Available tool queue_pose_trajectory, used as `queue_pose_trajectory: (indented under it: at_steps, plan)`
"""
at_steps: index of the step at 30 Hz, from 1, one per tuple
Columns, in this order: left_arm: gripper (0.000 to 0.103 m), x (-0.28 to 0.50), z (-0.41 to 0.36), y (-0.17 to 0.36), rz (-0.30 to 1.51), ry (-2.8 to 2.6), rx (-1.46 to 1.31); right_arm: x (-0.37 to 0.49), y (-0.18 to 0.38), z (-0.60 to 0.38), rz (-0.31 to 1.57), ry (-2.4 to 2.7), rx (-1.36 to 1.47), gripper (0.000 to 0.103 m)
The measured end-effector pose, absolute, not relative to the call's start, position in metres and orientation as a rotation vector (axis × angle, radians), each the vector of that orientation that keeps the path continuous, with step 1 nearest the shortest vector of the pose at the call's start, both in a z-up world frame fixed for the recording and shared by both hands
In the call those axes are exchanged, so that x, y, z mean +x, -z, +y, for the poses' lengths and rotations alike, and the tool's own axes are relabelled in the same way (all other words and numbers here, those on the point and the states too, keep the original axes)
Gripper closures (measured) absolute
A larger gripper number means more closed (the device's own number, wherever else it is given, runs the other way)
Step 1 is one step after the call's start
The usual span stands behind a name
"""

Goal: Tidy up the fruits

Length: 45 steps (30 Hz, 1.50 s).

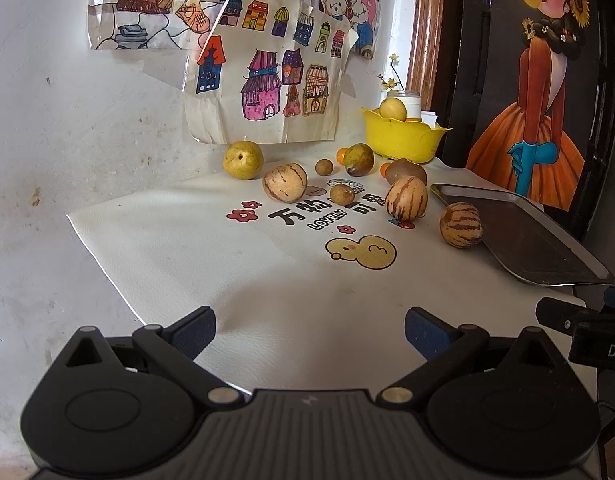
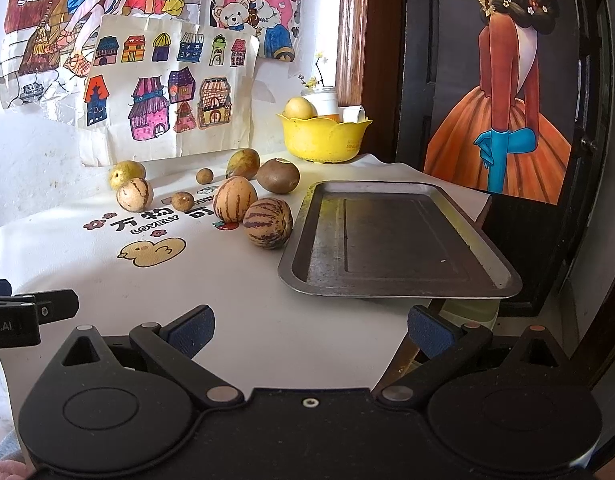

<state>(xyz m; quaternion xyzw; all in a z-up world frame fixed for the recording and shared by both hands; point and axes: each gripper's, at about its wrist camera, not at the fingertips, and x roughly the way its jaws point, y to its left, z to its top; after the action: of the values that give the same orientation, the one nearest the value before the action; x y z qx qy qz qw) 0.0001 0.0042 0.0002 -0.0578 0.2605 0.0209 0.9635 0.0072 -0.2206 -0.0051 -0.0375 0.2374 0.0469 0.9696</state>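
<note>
Place: a home, a lived-in room corner.
Wall ahead: children's drawings (image 2: 163,92) taped up, coloured houses and cartoon figures.
Ahead right: dark door with girl poster (image 2: 503,92).
Table: printed cartoon tablecloth (image 1: 267,264) under loose fruit.

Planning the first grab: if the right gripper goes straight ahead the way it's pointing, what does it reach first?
Probably the near rim of the metal tray, just ahead of the open right gripper. Only bare mat lies between; depth is uncertain.

We see a white wall (image 1: 67,100) hung with children's drawings (image 2: 167,100), beside a dark door (image 2: 587,160) bearing a painted lady.
</note>
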Motion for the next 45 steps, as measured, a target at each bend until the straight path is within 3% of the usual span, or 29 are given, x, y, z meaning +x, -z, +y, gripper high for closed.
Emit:
queue_pose_trajectory:
  at_steps: [25,45]
  plan:
    - [0.0,-0.004,0.003,-0.001,0.505,-0.096,-0.042,0.013,0.008,-0.222,0.483,-0.108,-0.062,0.0]
    - [0.0,0.042,0.026,-0.004,0.574,-0.249,-0.024,0.049,0.009,-0.233,0.487,-0.283,-0.025,0.0]
